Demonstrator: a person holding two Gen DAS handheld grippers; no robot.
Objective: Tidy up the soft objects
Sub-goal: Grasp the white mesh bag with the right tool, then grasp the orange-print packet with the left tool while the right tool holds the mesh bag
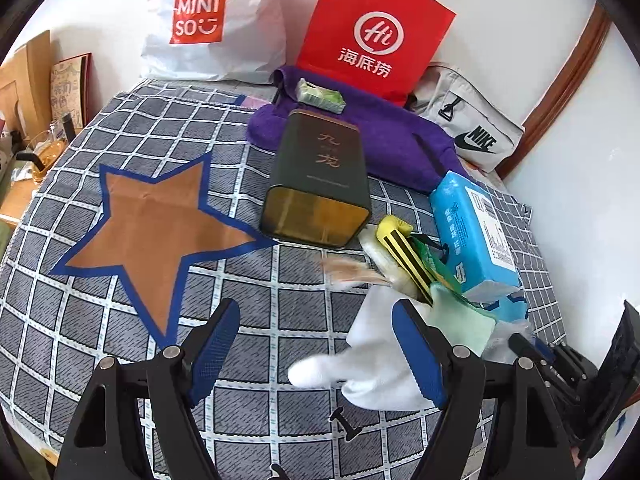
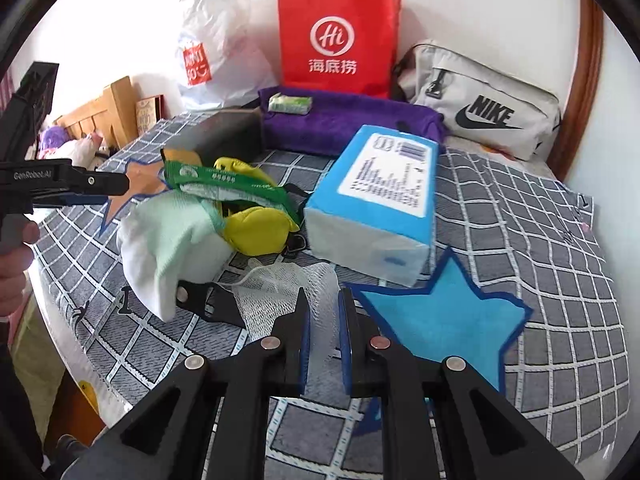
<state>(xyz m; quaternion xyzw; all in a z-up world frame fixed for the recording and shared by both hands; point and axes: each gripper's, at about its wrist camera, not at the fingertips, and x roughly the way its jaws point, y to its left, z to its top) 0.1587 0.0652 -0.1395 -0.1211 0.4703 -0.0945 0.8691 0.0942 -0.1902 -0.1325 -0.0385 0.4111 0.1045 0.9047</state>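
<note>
My right claw is pinching a white mesh net, its blue-padded jaws drawn nearly together on the net's near edge, above the checked grey bedspread. My left claw is hanging wide apart over the same spread; one finger is crossing in front of a white sock, and I cannot tell whether it is touching it, but nothing is being squeezed between the pads.

Just beyond my right claw a blue star patch is lying flat, seen only from the right wrist. The left wrist alone is showing an orange star patch with a blue border, well to the left of the pile.

The soft things are sitting heaped mid-bed: the sock with a pale green cloth draped over it, a yellow pouch and a green sachet lying across the top. A blue tissue pack is lying just beside the heap, and a dark tin is lying on its side behind it.

Farther back a purple towel is carrying a small green packet. Against the wall are standing a red paper bag, a white plastic bag and a grey Nike pouch.

A hand is gripping the left tool at the right-wrist view's edge.
</note>
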